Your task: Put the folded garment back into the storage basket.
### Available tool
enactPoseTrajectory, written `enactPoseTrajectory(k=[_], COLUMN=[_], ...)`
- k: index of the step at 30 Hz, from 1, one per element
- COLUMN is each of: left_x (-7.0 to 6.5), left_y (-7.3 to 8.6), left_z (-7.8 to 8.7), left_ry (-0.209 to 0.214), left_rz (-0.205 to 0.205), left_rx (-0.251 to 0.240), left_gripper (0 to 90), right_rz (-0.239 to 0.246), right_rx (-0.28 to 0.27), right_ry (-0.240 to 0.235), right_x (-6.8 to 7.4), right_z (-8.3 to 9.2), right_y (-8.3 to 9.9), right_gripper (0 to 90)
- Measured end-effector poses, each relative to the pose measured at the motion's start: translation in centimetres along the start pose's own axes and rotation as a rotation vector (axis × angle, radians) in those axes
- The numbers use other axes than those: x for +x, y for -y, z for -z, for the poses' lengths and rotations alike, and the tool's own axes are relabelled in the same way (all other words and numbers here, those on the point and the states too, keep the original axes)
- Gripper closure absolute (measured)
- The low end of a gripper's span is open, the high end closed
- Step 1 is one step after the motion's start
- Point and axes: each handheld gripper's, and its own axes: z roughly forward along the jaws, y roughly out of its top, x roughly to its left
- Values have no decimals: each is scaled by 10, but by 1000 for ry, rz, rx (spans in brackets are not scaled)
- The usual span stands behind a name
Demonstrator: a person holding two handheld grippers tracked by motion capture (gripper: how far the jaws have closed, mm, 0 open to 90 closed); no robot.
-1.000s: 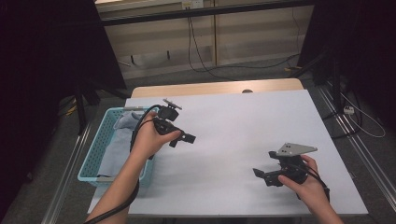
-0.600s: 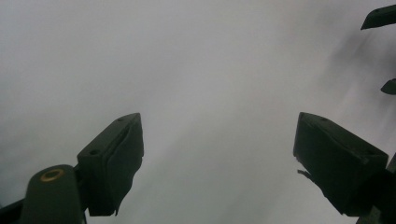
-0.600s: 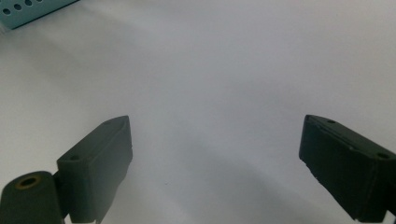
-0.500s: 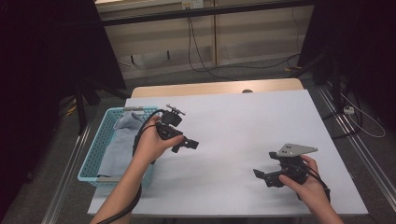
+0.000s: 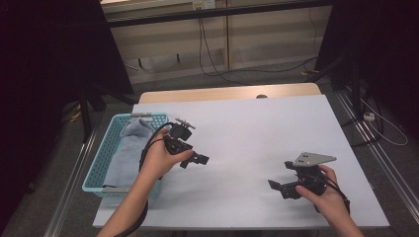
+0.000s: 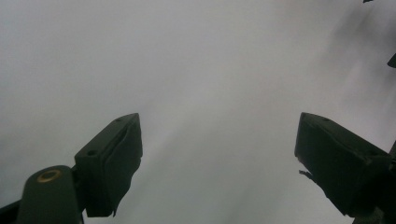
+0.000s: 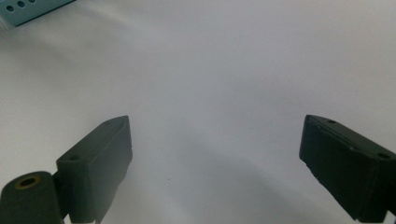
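Grey cloth (image 5: 129,148) lies folded in the turquoise basket (image 5: 94,177) at the table's left edge, its long axis running away from me along the basket's length — that is the thing I judge my work turns on. My left gripper (image 5: 193,157) hovers over the white table (image 5: 257,128) just to the right of the basket, its jaws spread wide with nothing between them, pointing right and away from the cloth; in the left gripper view the pads (image 6: 116,158) frame bare table. My right gripper (image 5: 281,188) sits well apart near the table's front right, jaws likewise wide and empty, aimed left toward the basket, whose corner (image 7: 28,11) shows far off in the right gripper view. The left hand (image 5: 160,160) is much the nearer — I reckon it must swing back left and dip over the rim to reach the cloth. Apart from that cloth, I cannot make out anything else in the basket.
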Motion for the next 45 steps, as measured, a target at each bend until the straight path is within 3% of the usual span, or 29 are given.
enactPoseTrajectory(k=[14,22,34,37,40,45], left_x=[-2,-6,-9,-9,-9,-10], left_y=[12,20,29,31,35,40], left_z=[0,-1,-4,-6,-10,-14], left_ry=[3,42,57,43,69,72], left_rz=[-25,-14,-39,-39,-26,-45], left_rx=[-24,-50,-54,-40,-47,-36], left_gripper=[148,143,128,126,126,123], right_rz=[22,14,18,14,11,15], right_rx=[10,23,21,20,21,14], right_ry=[-12,-12,-15,-13,-13,-14], right_x=[3,0,2,1,1,2], right_z=[7,12,15,16,17,18], right_y=[3,11,14,15,16,15], right_gripper=[81,78,75,74,74,74])
